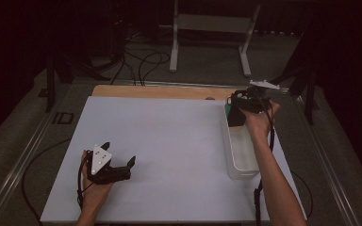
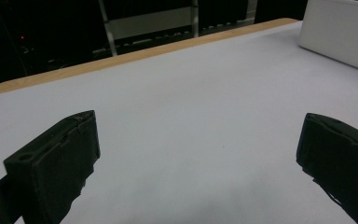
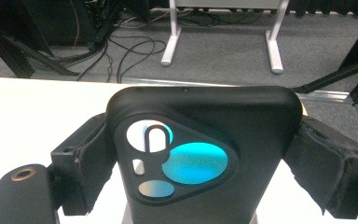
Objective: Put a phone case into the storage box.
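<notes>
Item in hand: a black phone case [image 3: 200,154], held upright between the jaws of my right tool [image 3: 200,163], its triangular camera cutout facing the lens.
Location: above the far end of the clear plastic bin [image 1: 240,155] at the right edge of the white worktop [image 1: 169,141]; in the high view my right tool [image 1: 245,106] hangs over that end of the bin.
Right tool state: pinching the case across its width, one jaw on each long side.
Left tool [image 1: 118,165] state: jaws spread wide, nothing between them, low over the near left of the worktop.
Weight: I judge it light.
Stiffness: probably a thin shell that flexes under a hard squeeze; moderate pressure should suffice.
Surface: matte, likely not slippery.
Fragility: low; a drop should not harm it.
Best hold: the side edges, below the cutout, where the wall is unbroken.
</notes>
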